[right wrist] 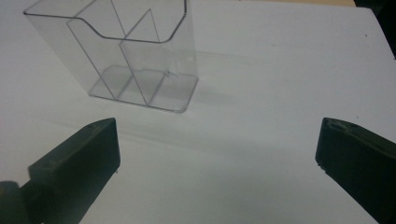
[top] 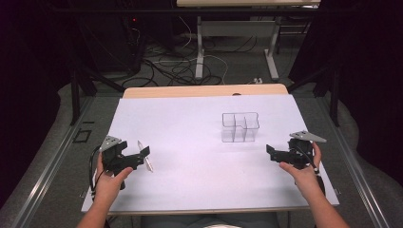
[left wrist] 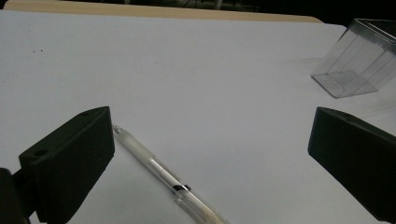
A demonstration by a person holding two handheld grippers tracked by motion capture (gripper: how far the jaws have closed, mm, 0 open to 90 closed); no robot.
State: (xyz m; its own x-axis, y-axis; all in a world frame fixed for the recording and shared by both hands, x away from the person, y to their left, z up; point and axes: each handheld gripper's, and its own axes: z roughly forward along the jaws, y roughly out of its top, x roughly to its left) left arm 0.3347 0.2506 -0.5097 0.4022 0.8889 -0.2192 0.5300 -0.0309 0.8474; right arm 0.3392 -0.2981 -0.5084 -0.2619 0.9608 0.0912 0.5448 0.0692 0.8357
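Observation:
A clear plastic pen (top: 145, 156) lies on the white table cover at the left. In the left gripper view the pen (left wrist: 161, 170) runs diagonally just inside one black jaw. My left gripper (top: 140, 158) (left wrist: 210, 121) stands open over it, its pads not pressing on the pen. A clear plastic organizer (top: 240, 127) with several compartments stands upright right of the table's middle, seen close up as the organizer (right wrist: 130, 51) and from the side as the organizer (left wrist: 357, 60). My right gripper (top: 272, 154) (right wrist: 217, 126) is open, a little short of it, with nothing between its jaws.
The white cover (top: 199, 180) spans nearly the whole table, and a strip of wooden tabletop (top: 204, 90) shows at the far edge. Beyond it are another table's legs (top: 199, 52) and cables on the floor. Dark curtains stand at both sides.

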